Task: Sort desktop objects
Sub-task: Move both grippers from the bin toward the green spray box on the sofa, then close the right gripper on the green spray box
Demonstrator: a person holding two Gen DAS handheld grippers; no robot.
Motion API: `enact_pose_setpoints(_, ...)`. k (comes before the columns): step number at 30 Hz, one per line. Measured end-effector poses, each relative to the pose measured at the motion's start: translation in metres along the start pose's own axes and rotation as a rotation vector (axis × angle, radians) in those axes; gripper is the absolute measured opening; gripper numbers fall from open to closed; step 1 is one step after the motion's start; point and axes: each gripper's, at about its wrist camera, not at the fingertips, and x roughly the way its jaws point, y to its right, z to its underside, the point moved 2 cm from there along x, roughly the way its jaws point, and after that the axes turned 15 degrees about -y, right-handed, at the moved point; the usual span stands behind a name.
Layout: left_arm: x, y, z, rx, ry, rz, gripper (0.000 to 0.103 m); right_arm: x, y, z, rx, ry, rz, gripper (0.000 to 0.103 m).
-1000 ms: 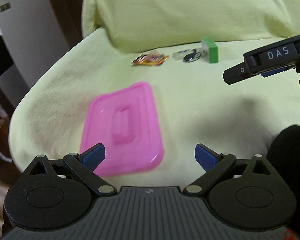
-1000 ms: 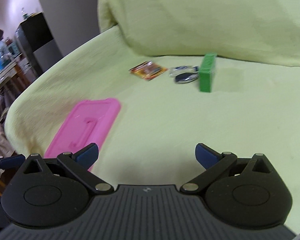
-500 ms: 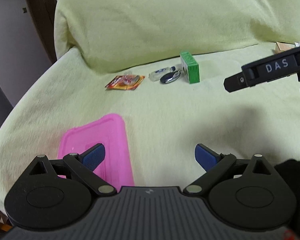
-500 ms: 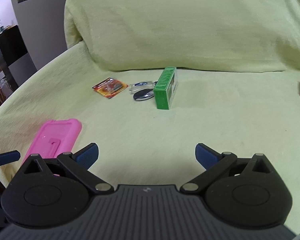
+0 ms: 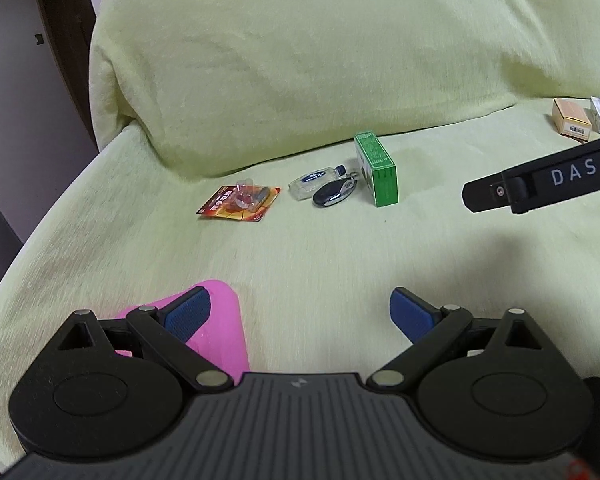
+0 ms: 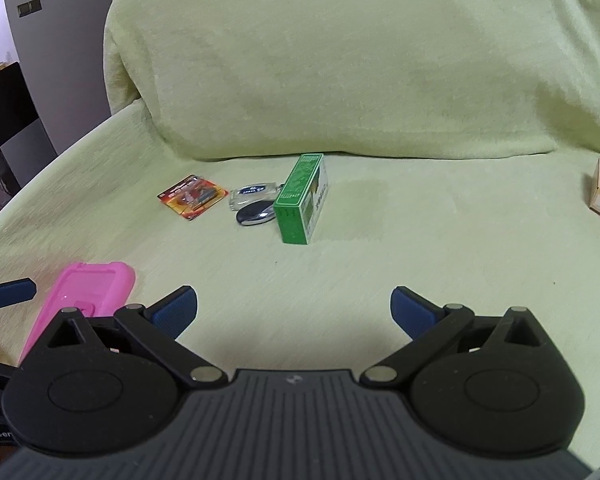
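Desktop objects lie scattered on a sofa seat draped in a yellow-green cover (image 6: 420, 240). Left gripper (image 5: 300, 316): jaws wide apart, empty, hovering above the seat. Right gripper (image 6: 294, 312): jaws wide apart, empty, also above the seat. Pink lid (image 5: 220, 336) lies flat at near left, partly under the left gripper's left finger in the left wrist view. Farther off, near the backrest, a row: red blister pack (image 5: 239, 203) at left, small clear bottle (image 5: 312, 182) beside it, dark key fob (image 5: 334, 195) touching or just beside the bottle, green box (image 5: 377, 168) standing on its long edge at right. Small cartons (image 5: 571, 122) sit at far right, well apart from the row.
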Motion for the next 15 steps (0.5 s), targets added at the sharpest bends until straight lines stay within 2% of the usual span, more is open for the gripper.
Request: enact_pose_setpoints(15, 0.021, 0.006, -0.026, 0.027, 0.010, 0.016, 0.097, 0.017, -0.001, -0.024, -0.033, 0.002, 0.034, 0.102)
